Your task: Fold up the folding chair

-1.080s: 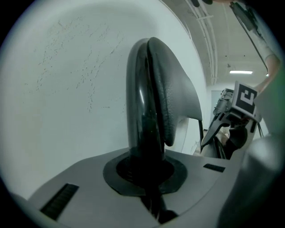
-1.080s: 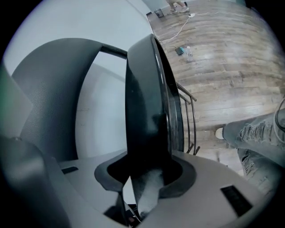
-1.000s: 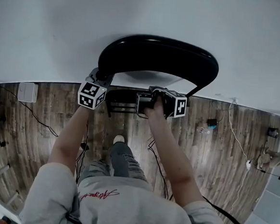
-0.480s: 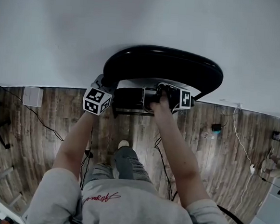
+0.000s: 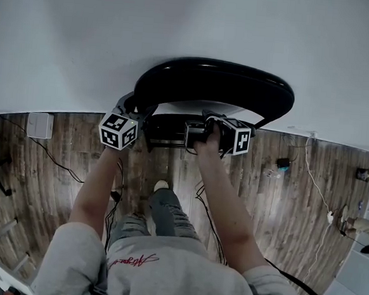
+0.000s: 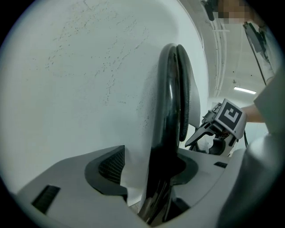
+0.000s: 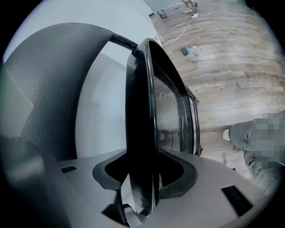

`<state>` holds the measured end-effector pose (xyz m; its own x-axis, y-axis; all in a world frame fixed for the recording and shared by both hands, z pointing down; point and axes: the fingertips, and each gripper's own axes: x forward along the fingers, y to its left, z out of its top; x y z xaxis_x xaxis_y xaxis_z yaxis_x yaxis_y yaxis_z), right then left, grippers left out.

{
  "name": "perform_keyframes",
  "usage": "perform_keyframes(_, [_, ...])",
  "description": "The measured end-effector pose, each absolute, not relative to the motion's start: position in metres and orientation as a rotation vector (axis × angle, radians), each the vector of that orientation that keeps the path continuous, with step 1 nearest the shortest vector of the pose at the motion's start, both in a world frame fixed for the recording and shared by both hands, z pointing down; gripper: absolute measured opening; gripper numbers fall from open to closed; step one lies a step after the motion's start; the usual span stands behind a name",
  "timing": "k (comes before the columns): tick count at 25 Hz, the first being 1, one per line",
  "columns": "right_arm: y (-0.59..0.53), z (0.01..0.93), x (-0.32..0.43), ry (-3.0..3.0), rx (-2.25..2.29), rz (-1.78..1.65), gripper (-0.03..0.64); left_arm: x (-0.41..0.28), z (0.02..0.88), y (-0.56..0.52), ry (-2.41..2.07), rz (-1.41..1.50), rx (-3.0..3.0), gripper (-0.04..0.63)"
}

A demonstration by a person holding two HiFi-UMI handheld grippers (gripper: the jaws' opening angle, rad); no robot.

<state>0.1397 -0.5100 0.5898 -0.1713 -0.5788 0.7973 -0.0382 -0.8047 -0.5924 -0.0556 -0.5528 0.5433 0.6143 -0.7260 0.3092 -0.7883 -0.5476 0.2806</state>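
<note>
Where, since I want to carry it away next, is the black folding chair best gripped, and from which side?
I'd take the folding chair by its thin side edge, just below the curved backrest, coming from the room side and straddling that edge. Folded nearly flat, it stands close to the wall, so its rear is hard to reach, and the edge is slim.

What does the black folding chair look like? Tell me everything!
The folding chair is black, with a rounded back, a thin seat and metal tubes. It looks folded flat, upright on the wooden floor by the white wall. Its edges lie between the jaws of the left gripper and the right gripper; both have just been opening and do not pinch it.
</note>
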Motion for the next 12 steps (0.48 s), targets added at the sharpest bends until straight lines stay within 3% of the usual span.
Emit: perform_keyframes(12, [-0.487,0.568,0.135,0.934,-1.667,-1.841,0.236,-0.095,0.541,-0.510,-1.326,0.027,2.338,0.277])
